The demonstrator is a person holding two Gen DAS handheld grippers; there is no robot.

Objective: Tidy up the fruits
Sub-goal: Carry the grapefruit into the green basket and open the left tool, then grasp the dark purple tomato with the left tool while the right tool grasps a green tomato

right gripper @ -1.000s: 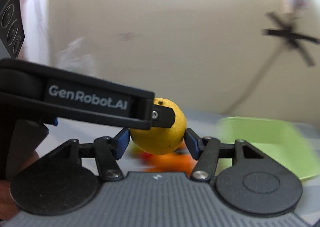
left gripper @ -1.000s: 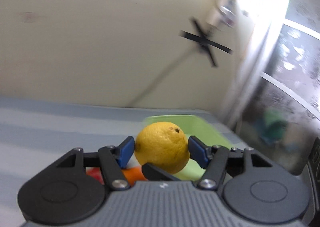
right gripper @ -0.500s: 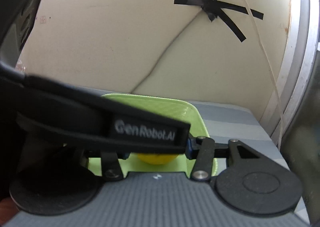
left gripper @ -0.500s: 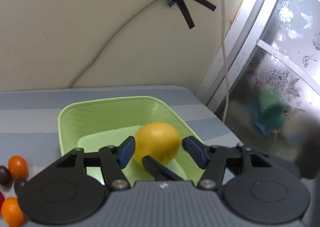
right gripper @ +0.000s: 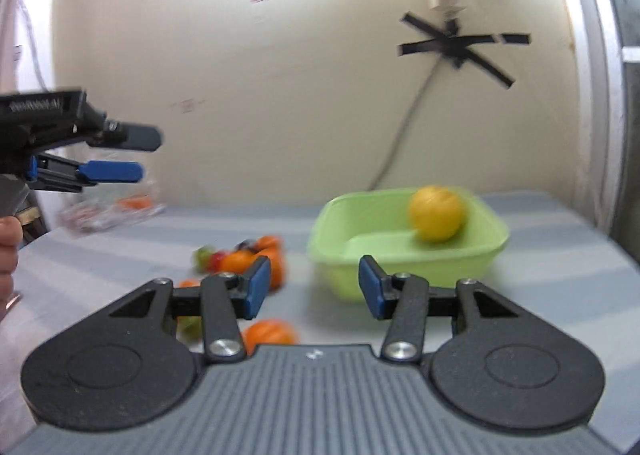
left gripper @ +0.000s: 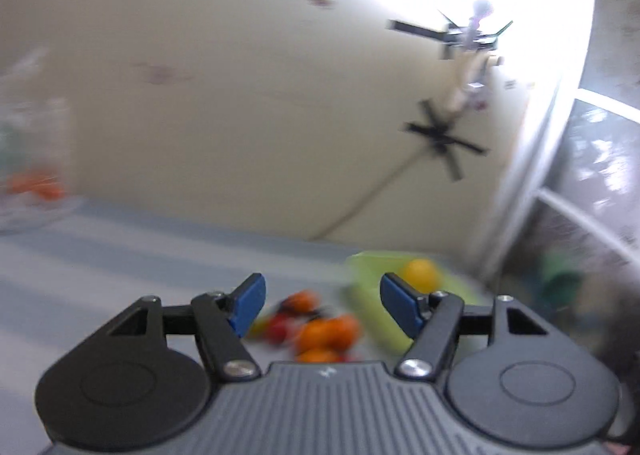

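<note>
A yellow lemon (right gripper: 438, 213) lies inside the light green basin (right gripper: 400, 255) on the striped table; the left wrist view shows it blurred (left gripper: 420, 273) in the basin (left gripper: 372, 295). Several small fruits (right gripper: 248, 255), orange, red and green, lie loose to the left of the basin, blurred in the left wrist view (left gripper: 320, 329). My left gripper (left gripper: 322, 291) is off to the left above the table (right gripper: 142, 155), its jaws opening with nothing between them. My right gripper (right gripper: 314, 275) hangs before the basin, jaws closing on nothing.
A clear plastic bag (right gripper: 108, 211) with orange fruit lies at the back left by the wall. A cable taped with a black cross (right gripper: 456, 47) runs down the wall behind the basin. A window frame (right gripper: 592, 135) bounds the right side. A hand (right gripper: 8, 255) shows at the left edge.
The left gripper carried the lemon over the basin, let it go there and swung back to the left. The right gripper drew back, so the basin and the loose fruits now show.
</note>
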